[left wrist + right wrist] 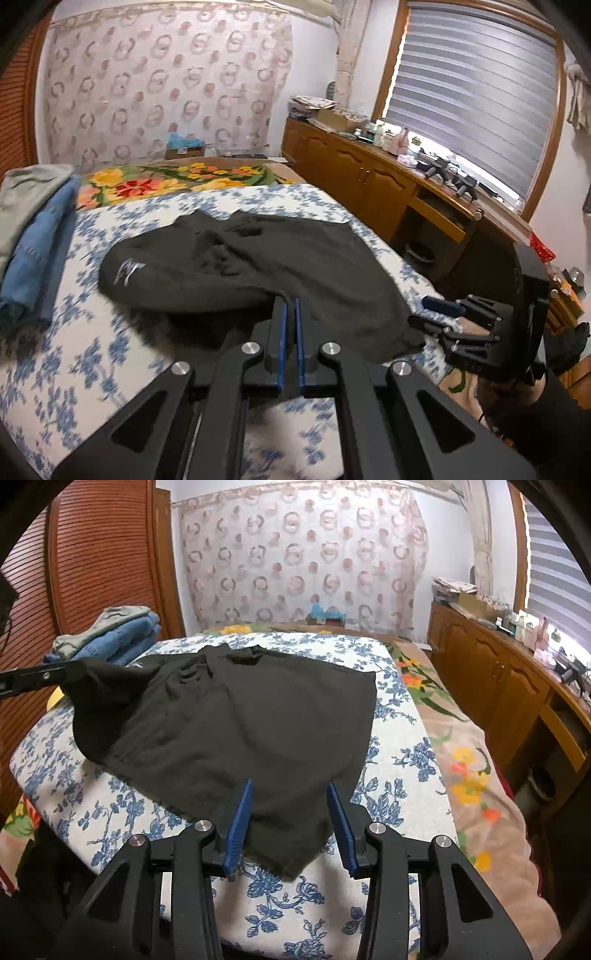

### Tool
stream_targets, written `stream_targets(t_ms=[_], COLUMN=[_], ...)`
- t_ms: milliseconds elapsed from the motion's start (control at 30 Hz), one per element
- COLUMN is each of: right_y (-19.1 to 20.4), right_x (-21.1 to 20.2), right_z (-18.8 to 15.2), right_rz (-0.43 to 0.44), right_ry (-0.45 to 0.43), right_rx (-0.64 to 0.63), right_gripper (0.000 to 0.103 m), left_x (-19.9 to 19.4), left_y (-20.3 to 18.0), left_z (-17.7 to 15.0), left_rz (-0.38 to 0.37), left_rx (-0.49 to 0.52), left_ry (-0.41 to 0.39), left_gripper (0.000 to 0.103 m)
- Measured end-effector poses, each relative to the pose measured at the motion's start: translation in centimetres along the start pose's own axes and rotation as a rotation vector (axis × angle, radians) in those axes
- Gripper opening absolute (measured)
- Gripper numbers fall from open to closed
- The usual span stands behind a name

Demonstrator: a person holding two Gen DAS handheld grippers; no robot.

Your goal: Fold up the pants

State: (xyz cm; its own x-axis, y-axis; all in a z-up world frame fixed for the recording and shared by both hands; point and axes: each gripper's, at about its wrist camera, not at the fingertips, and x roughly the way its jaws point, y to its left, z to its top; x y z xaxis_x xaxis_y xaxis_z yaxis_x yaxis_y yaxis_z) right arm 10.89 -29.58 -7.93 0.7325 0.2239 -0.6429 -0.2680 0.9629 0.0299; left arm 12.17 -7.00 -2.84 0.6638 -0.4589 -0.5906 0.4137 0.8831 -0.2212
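Black pants lie spread on a white cushion with blue flowers. My left gripper is shut on the near edge of the pants and lifts that edge a little. In the right wrist view the pants cover the cushion, with the left gripper pinching their far left corner. My right gripper is open, its blue pads either side of the near corner of the pants, not closed on it. It also shows in the left wrist view at the right.
Folded blue jeans and a grey garment are stacked at the cushion's far left. A floral blanket covers the bed on the right. A wooden cabinet with clutter runs along the window wall.
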Motion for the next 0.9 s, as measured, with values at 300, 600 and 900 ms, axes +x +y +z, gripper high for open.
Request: stream_targets(t_ms=[300,600,900], right_y=[-1.9,-2.8,-2.8], right_x=[-0.9,-2.3,-2.2], right_z=[-0.4,-0.4,-0.3], right_rz=[-0.005,-0.021,-0.019], right_ry=[-0.020,-0.046,-0.040], right_rx=[0.033,0.046,0.043], right_gripper=[0.041,0.041,0.041], left_x=[2.1,2.3,1.8], left_y=[-5.0,-8.0,-4.8], left_z=[3.6,4.3,2.4], left_rz=[-0.060,-0.068,0.041], left_rx=[0.092,0.142,0.137], left_ry=[-0.011,-0.011,-0.013], left_gripper=[0.000,0.000,0.048])
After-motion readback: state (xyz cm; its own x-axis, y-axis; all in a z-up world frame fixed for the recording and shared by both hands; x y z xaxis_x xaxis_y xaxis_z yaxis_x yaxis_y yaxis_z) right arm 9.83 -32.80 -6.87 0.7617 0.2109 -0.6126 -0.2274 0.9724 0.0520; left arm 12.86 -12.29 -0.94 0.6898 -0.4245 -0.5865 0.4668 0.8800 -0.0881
